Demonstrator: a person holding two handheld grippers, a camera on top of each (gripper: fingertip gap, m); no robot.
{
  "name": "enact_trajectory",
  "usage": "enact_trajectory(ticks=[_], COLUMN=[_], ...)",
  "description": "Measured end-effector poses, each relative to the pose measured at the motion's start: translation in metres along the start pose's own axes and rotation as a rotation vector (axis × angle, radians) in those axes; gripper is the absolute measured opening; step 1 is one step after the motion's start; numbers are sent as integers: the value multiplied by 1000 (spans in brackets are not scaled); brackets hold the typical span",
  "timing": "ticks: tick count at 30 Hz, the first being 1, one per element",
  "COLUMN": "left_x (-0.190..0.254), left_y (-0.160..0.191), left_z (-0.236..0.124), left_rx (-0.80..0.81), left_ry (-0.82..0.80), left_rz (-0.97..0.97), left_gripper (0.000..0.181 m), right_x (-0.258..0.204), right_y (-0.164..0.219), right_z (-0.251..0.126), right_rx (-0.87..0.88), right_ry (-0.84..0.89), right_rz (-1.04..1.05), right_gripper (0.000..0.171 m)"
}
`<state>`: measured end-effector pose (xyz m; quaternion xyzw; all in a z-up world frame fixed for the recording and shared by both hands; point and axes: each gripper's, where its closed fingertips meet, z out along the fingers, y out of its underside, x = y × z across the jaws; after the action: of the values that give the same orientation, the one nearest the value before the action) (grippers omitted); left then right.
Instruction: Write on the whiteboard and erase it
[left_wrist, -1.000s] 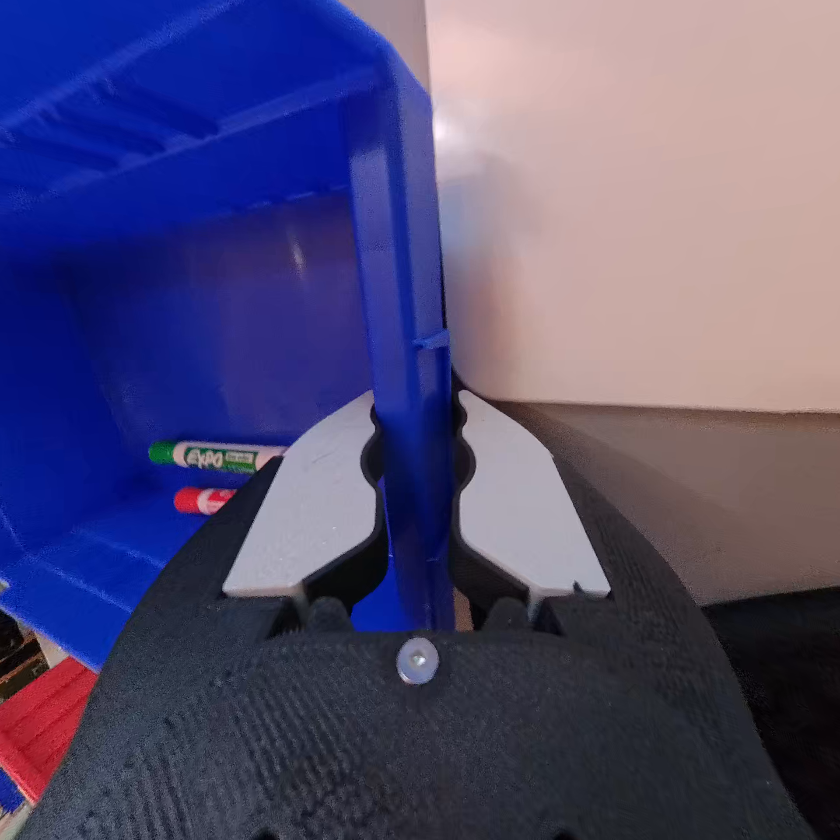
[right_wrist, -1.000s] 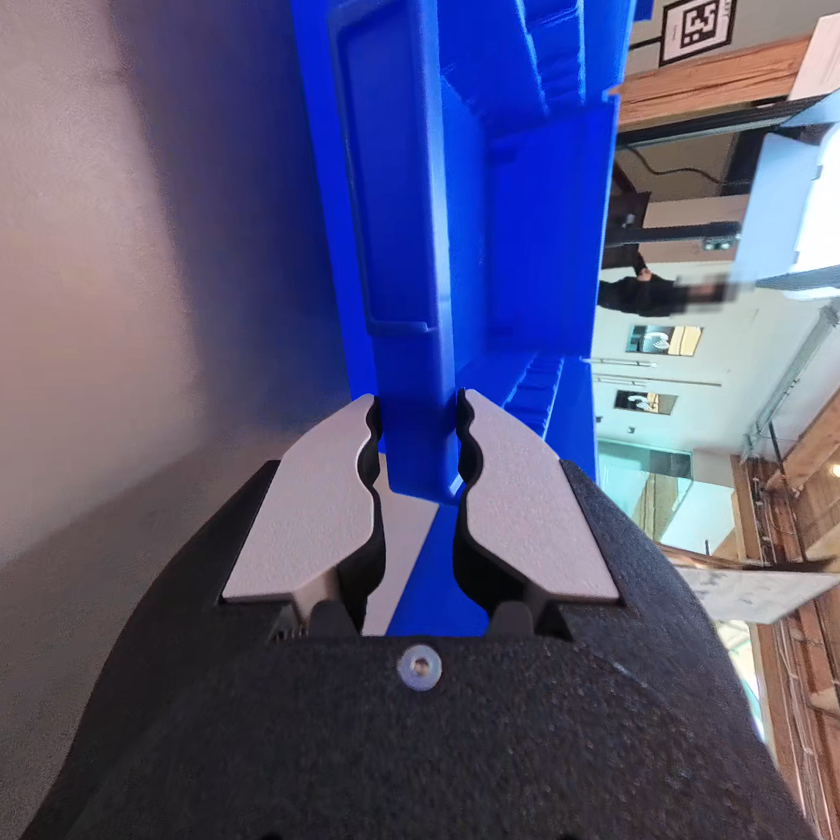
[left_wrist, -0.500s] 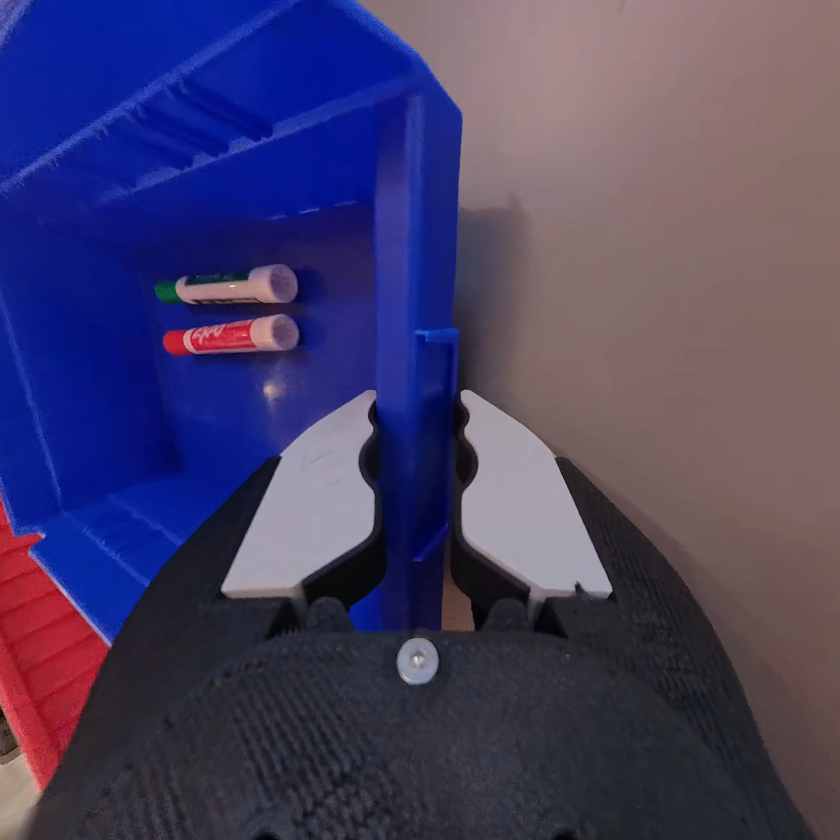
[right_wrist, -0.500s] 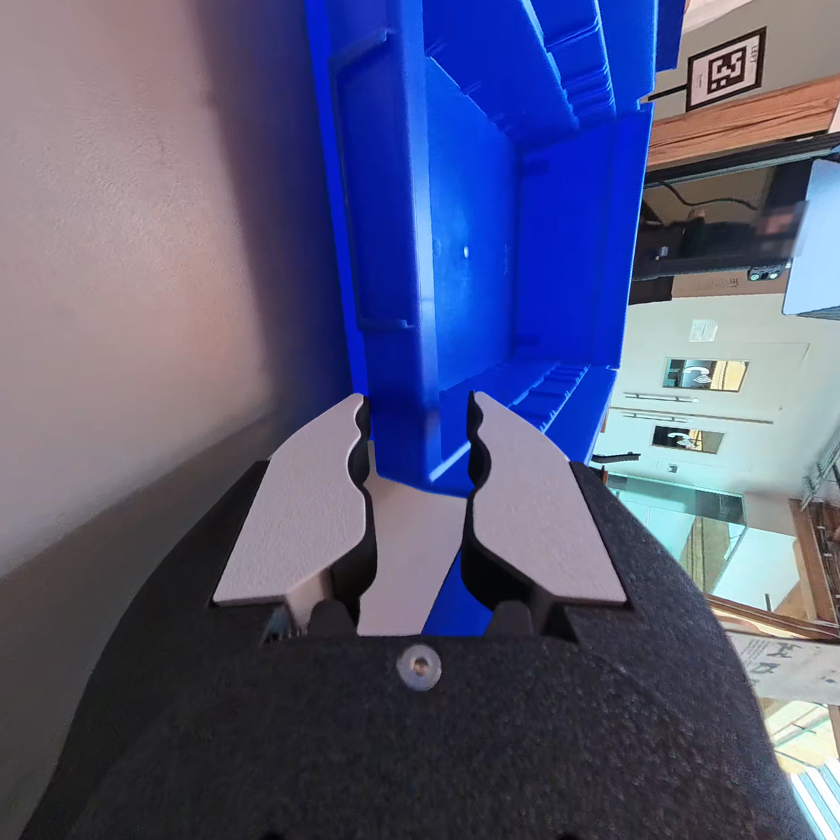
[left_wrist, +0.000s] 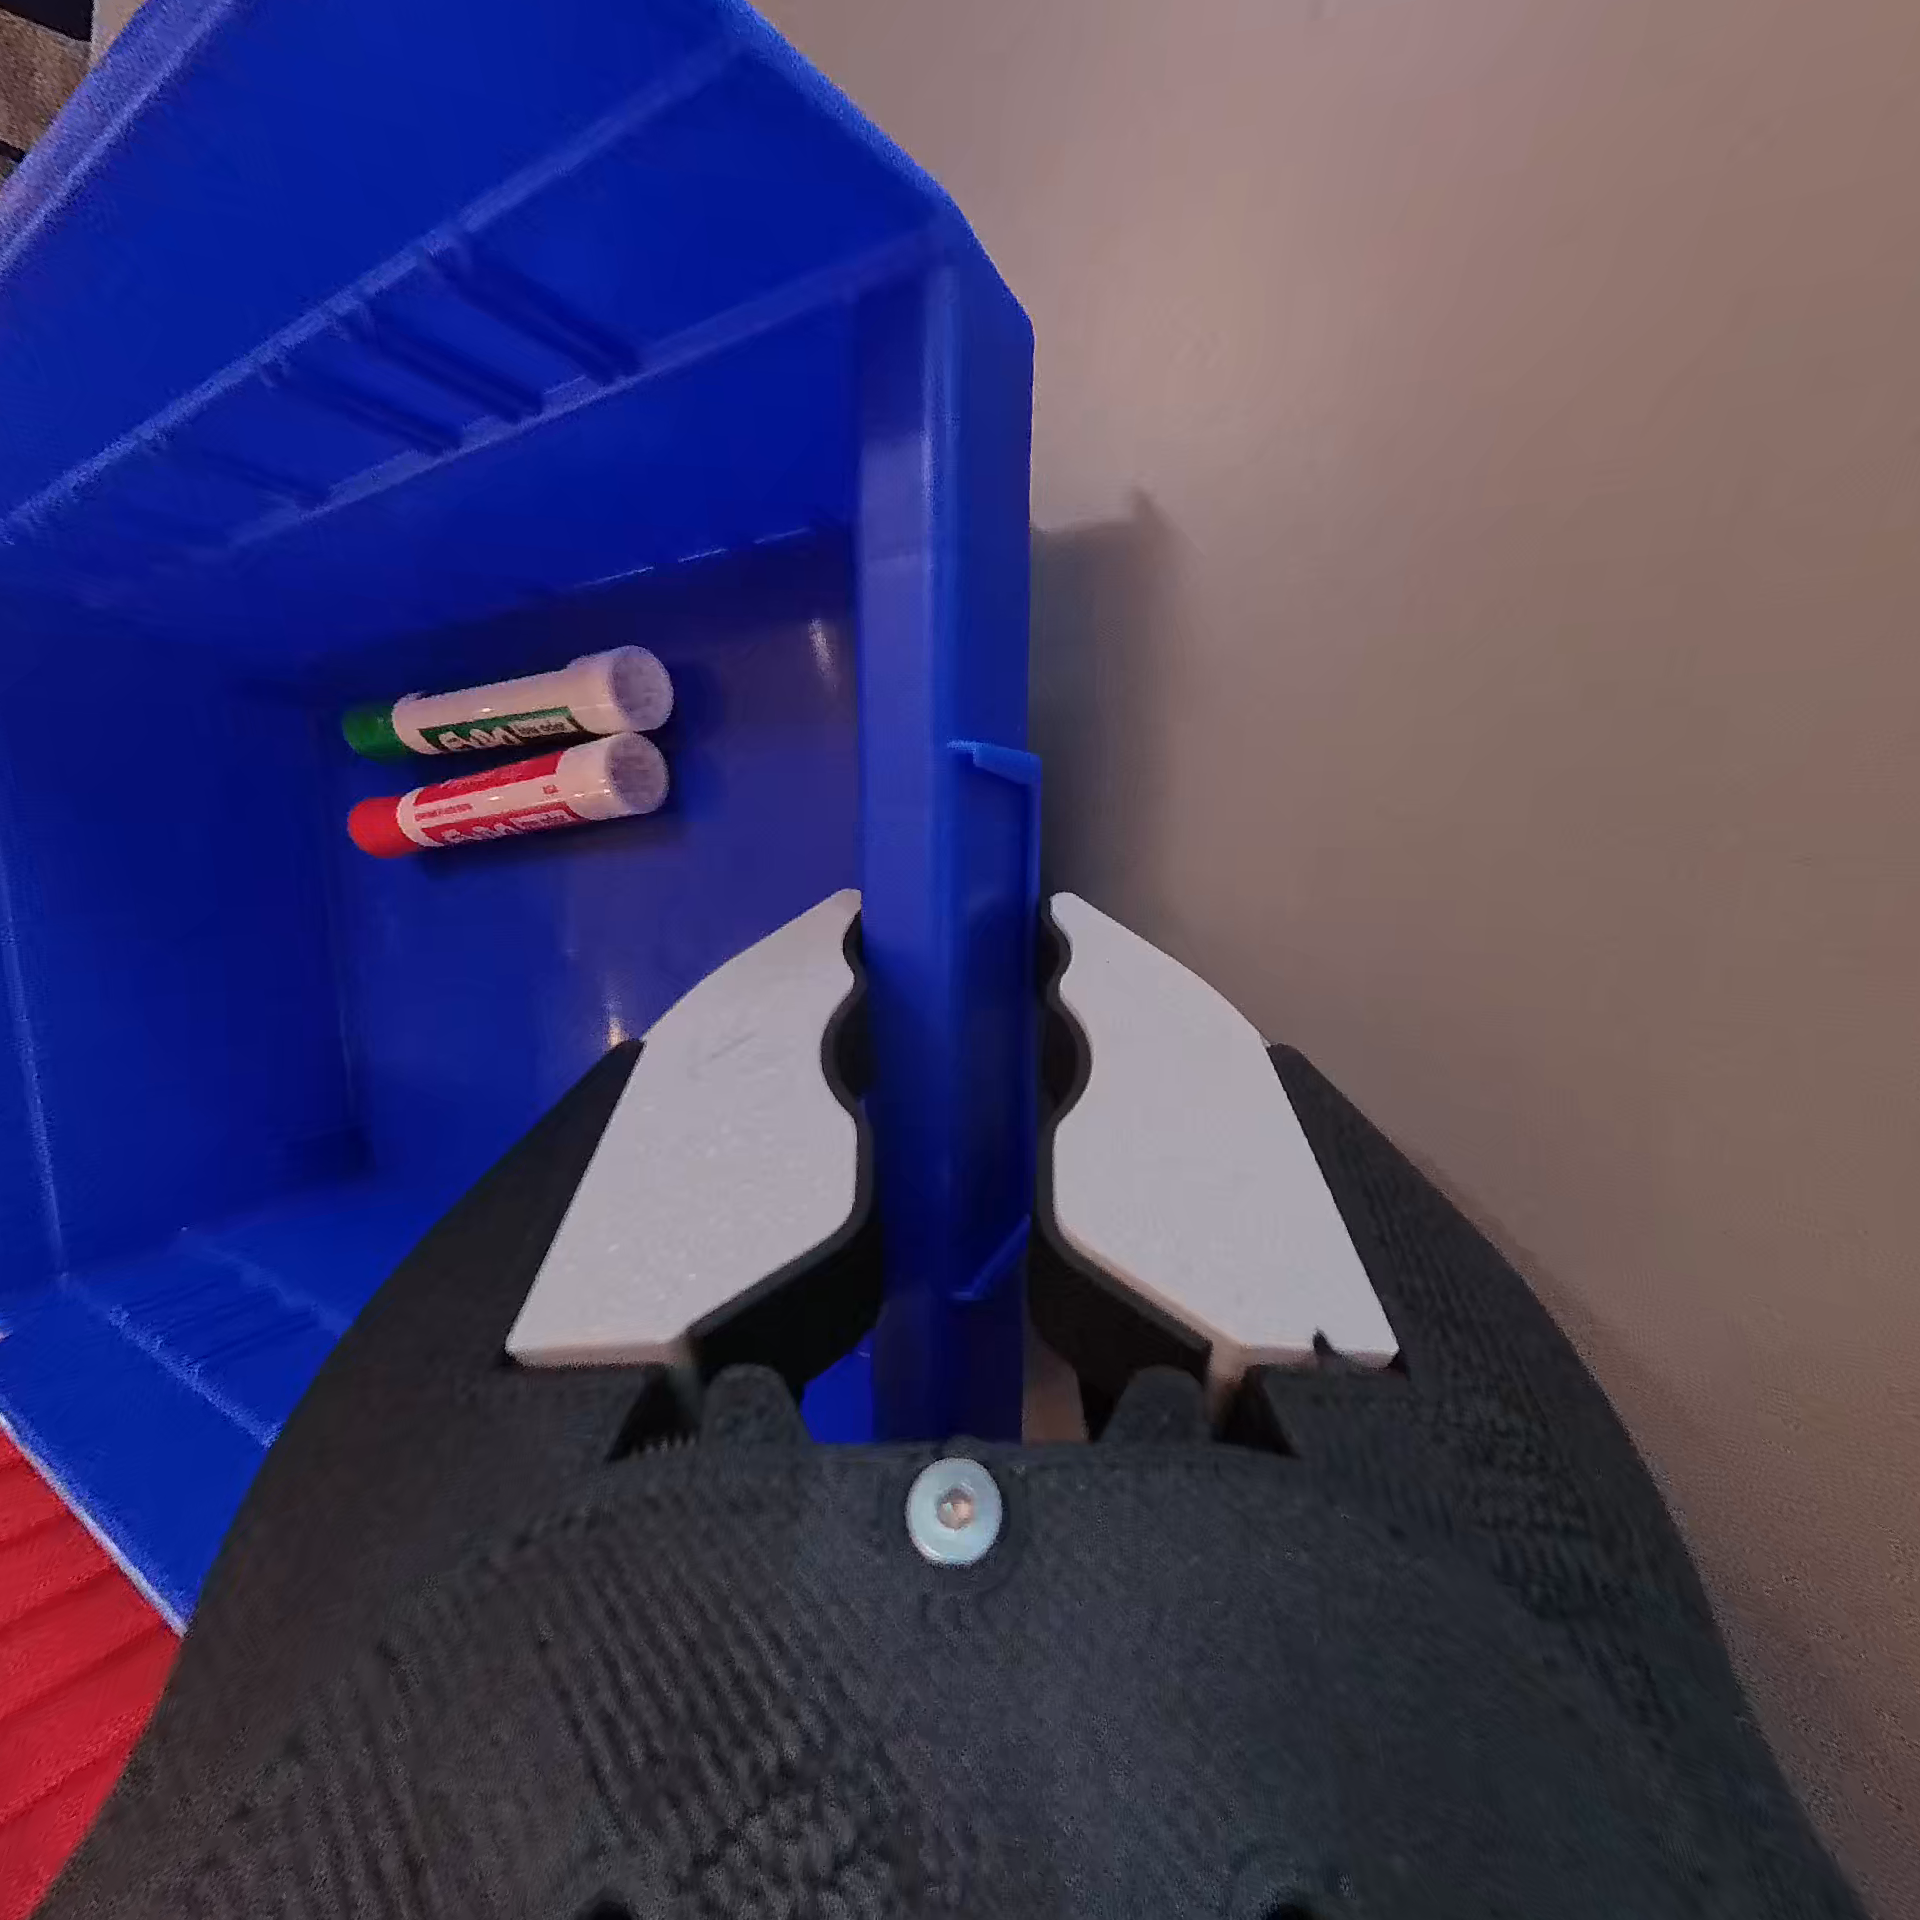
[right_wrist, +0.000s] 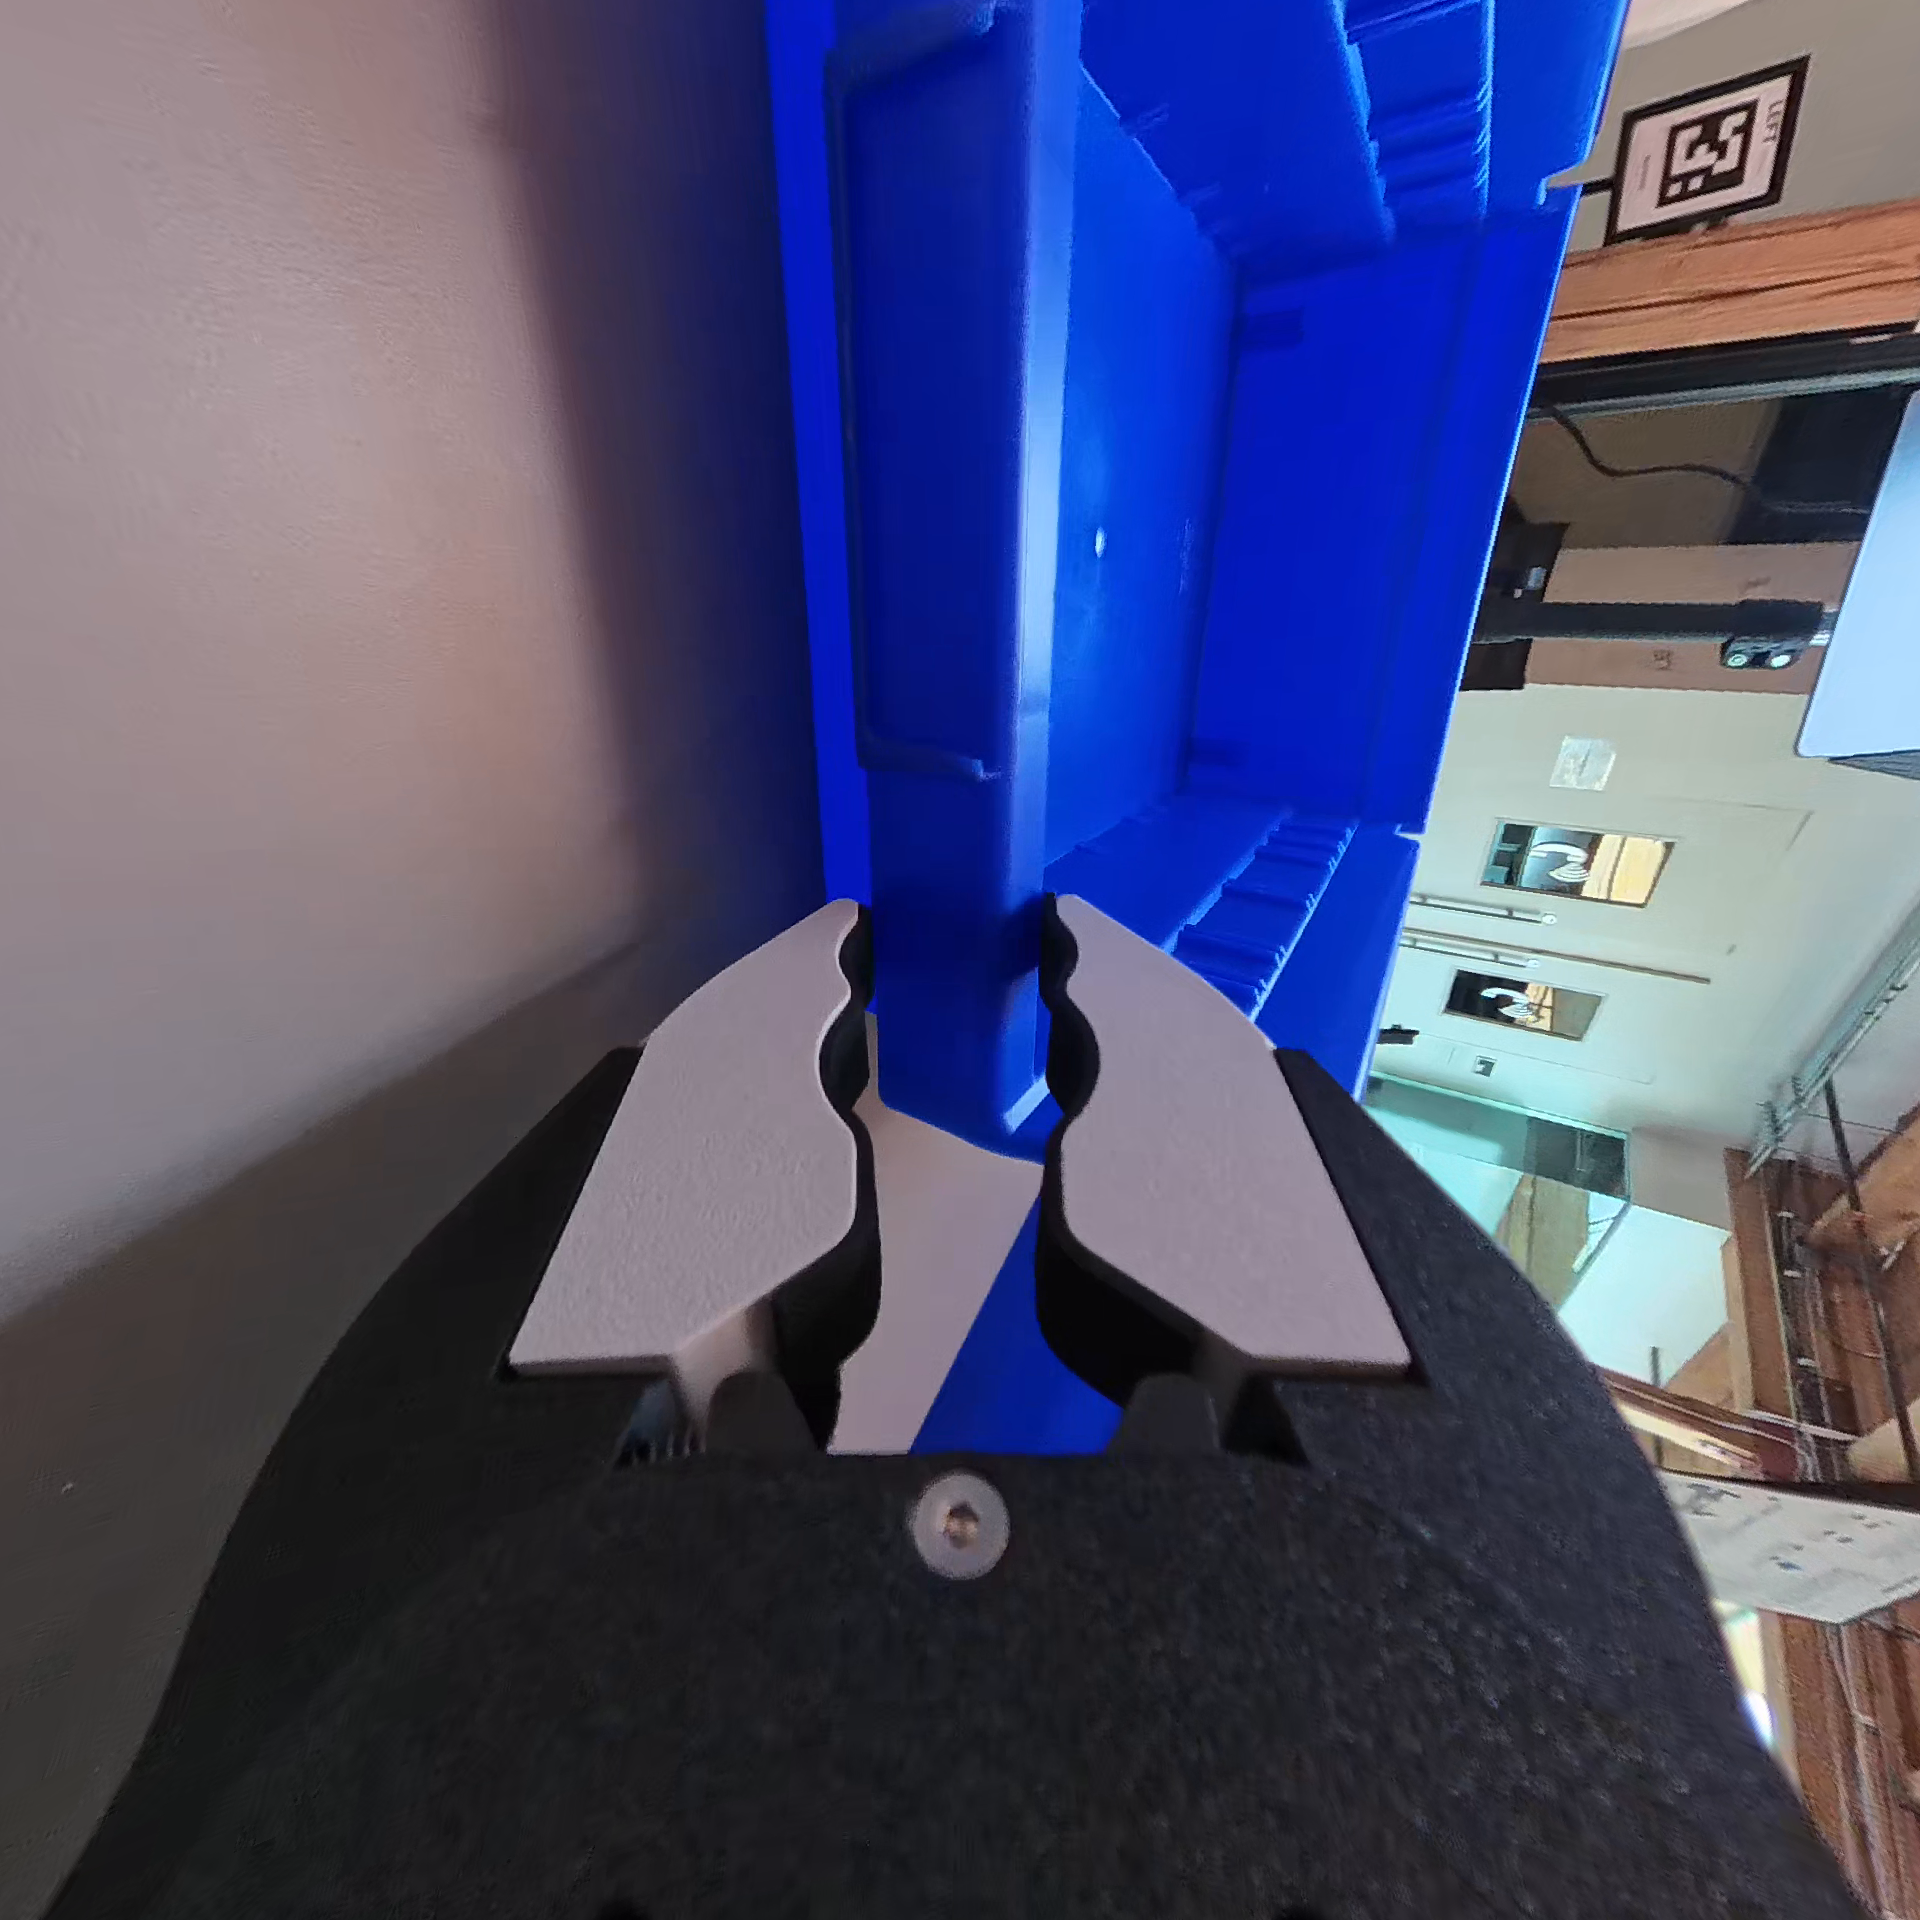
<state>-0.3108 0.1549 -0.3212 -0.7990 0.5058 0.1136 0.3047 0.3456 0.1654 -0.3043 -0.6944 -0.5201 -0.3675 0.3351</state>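
Note:
A blue plastic bin (left_wrist: 520, 364) fills the left wrist view. A green marker (left_wrist: 499, 717) and a red marker (left_wrist: 509, 795) lie side by side on its inner floor, caps pointing left. My left gripper (left_wrist: 951, 914) is shut on the bin's right side wall (left_wrist: 940, 623). In the right wrist view, which is rolled sideways, my right gripper (right_wrist: 951, 920) is shut on the end of another wall (right_wrist: 935, 520) of the same bin (right_wrist: 1132, 520). No whiteboard or eraser shows.
A plain grey surface (left_wrist: 1455, 727) lies right of the bin, and shows left of it in the right wrist view (right_wrist: 364, 623). A red ribbed object (left_wrist: 62, 1662) sits at the lower left. A room with a wooden beam (right_wrist: 1714, 281) and a square black-and-white tag (right_wrist: 1704, 156) lies beyond. One gripper's finger ends stand about 65 centimeters off the other's.
The bin has swung with both grippers, so a pale panel has left the left view. The markers slid deeper into the bin. My right gripper loosened, then shut on the wall again.

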Motion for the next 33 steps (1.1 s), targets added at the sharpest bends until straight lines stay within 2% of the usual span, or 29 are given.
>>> enact_trajectory(ticks=[6, 17, 22, 26, 29, 31, 33], left_x=[-10, -31, -39, -43, -30, -18, -2], left_y=[1, -2, -8, -48, -98, -134, -167], left_z=[5, 20, 23, -12, -48, -71, -91], left_rx=[7, -11, -11, 224, 488, 675, 840], left_ry=[-5, -27, -72, -87, -17, 17, 86], left_rz=[17, -14, -44, -130, -158, -154, -175], left_gripper=[29, 30, 32, 43, 40, 27, 3], right_x=[-1, 8, 12, 13, 13, 15, 14], right_y=[-10, -11, -28, -83, -124, -151, -179], right_z=[-3, 11, -8, -42, -59, -66, -69], right_rx=[5, -103, -78, 144, 305, 396, 471], right_ry=[-44, -24, -51, -148, -233, -278, -346], right_rz=[113, 100, 209, 389, 488, 545, 617], right_gripper=[30, 30, 33, 36, 39, 43, 44])
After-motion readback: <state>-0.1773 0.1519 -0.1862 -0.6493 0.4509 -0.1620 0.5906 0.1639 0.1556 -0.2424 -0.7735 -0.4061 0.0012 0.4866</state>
